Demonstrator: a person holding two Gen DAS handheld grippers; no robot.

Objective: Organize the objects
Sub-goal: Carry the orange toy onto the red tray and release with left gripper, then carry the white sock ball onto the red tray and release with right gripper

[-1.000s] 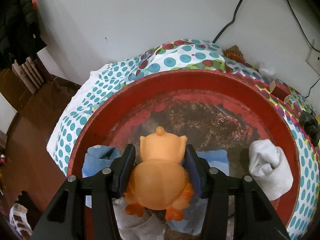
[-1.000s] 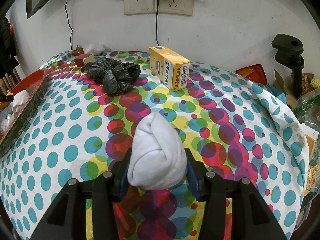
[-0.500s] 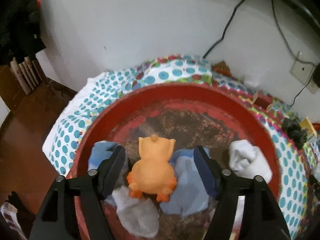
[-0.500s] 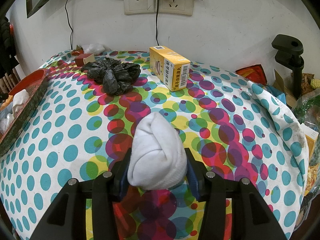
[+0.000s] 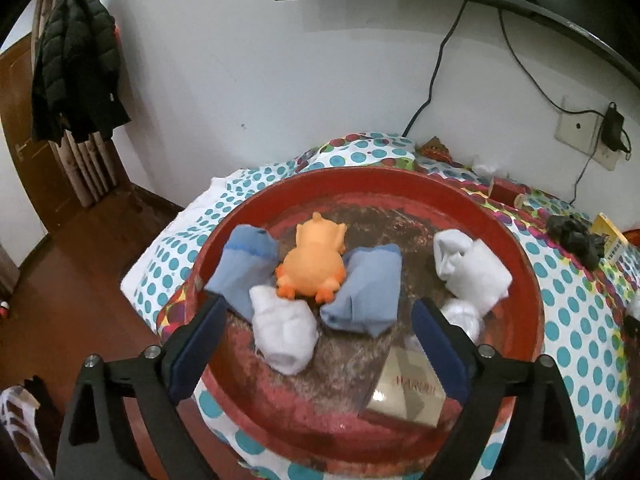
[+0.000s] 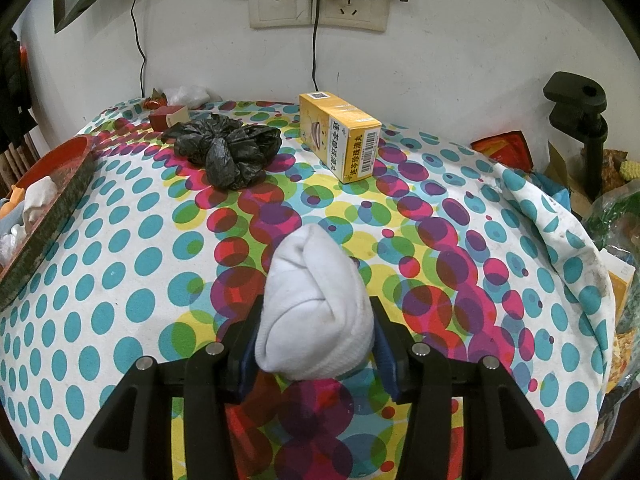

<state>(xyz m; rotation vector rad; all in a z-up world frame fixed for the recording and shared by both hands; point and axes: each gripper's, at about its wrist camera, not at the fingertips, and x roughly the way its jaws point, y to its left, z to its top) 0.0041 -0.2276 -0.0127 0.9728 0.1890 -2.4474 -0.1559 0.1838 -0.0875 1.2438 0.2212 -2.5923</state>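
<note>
A round red tray (image 5: 472, 200) holds an orange toy duck (image 5: 312, 260), two blue socks (image 5: 244, 264) (image 5: 366, 288), white rolled socks (image 5: 284, 328) (image 5: 472, 268) and a small beige box (image 5: 408, 392). My left gripper (image 5: 316, 340) is open and empty, raised above the tray's near side. My right gripper (image 6: 316, 340) is shut on a white rolled sock (image 6: 316, 304) just above the dotted tablecloth (image 6: 120, 280). The tray's rim (image 6: 60, 196) shows at the left of the right wrist view.
A yellow medicine box (image 6: 340, 136), a crumpled black bag (image 6: 228, 148) and a small red box (image 6: 166, 116) lie at the table's back. Wall sockets with cables (image 6: 320, 0) are behind. A black clamp (image 6: 576, 112) and clutter stand at the right edge.
My left gripper opened, let go of the orange duck in the tray and pulled up and back. My right gripper has not moved.
</note>
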